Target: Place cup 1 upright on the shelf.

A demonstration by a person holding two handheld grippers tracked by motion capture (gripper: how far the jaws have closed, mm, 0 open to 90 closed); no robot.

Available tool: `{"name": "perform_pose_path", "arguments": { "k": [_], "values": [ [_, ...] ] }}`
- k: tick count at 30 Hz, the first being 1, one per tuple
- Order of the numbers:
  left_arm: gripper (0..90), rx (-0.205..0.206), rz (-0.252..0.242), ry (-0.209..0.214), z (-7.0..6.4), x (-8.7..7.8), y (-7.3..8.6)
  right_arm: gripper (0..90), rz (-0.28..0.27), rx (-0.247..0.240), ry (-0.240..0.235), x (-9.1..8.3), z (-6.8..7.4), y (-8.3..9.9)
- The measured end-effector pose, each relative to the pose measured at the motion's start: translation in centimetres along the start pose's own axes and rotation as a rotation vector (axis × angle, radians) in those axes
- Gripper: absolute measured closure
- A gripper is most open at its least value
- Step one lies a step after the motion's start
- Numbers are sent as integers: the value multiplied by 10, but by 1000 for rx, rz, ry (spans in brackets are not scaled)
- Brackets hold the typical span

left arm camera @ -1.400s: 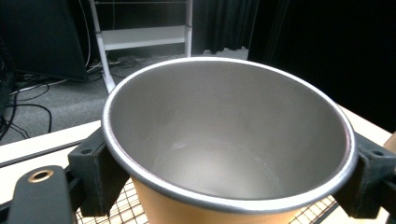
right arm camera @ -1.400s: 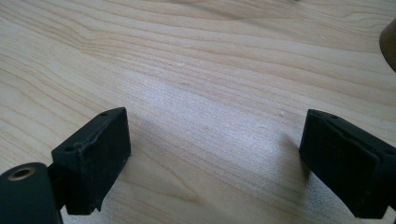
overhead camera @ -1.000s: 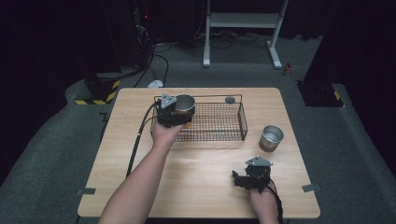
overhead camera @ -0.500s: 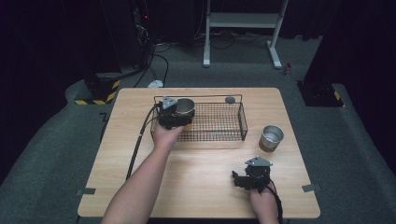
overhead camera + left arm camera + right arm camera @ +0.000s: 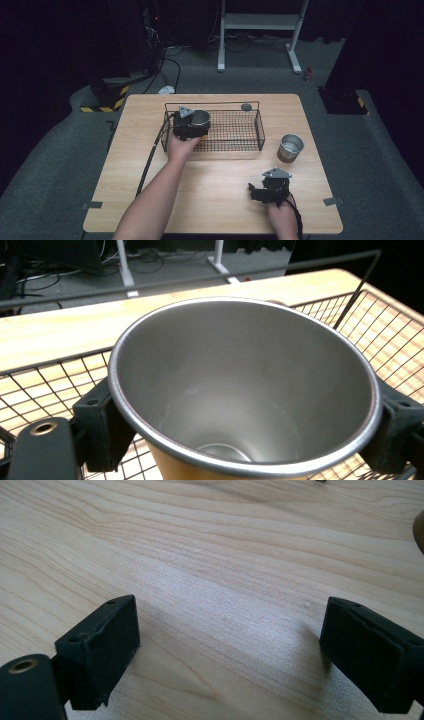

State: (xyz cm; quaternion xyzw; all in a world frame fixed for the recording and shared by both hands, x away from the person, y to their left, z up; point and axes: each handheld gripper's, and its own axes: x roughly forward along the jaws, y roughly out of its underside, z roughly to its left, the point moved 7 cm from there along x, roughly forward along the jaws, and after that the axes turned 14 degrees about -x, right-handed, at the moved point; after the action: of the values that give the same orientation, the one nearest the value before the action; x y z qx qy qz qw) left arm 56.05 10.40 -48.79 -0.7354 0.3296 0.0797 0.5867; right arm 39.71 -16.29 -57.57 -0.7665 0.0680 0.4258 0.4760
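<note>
Dark room, pale wood counter (image 5: pixel 210 185). Wire basket (image 5: pixel 235 131) mid-counter. Left gripper (image 5: pixel 192 125) clamping steel cup (image 5: pixel 245 390) upright, over basket's left end. Second cup (image 5: pixel 291 147) right of basket; right gripper (image 5: pixel 260 192) nearer, fingers (image 5: pixel 100 645) spread, empty.

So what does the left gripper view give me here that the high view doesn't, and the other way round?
Left gripper view: the inside of the held cup, bare metal with nothing in it, a black pad pressed on each side. High view: the second cup standing on the table right of the basket, the small disc behind the basket, and the right gripper low near the front edge. Both: the cup, the wire basket and the table.
</note>
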Motion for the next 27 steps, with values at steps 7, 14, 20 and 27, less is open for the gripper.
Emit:
{"name": "perform_pose_path", "arguments": {
  "k": [7,14,20,27],
  "values": [
    [138,1,32,-20,3,4,4,89,0,0,-2,0,0,0],
    [138,5,51,-33,5,8,8,90,-2,-5,-2,0,0,0],
    [138,6,42,-49,6,8,7,90,-2,-6,-1,0,0,0],
    [138,11,38,-51,5,9,8,91,-1,-8,-1,0,0,0]
  ]
}}
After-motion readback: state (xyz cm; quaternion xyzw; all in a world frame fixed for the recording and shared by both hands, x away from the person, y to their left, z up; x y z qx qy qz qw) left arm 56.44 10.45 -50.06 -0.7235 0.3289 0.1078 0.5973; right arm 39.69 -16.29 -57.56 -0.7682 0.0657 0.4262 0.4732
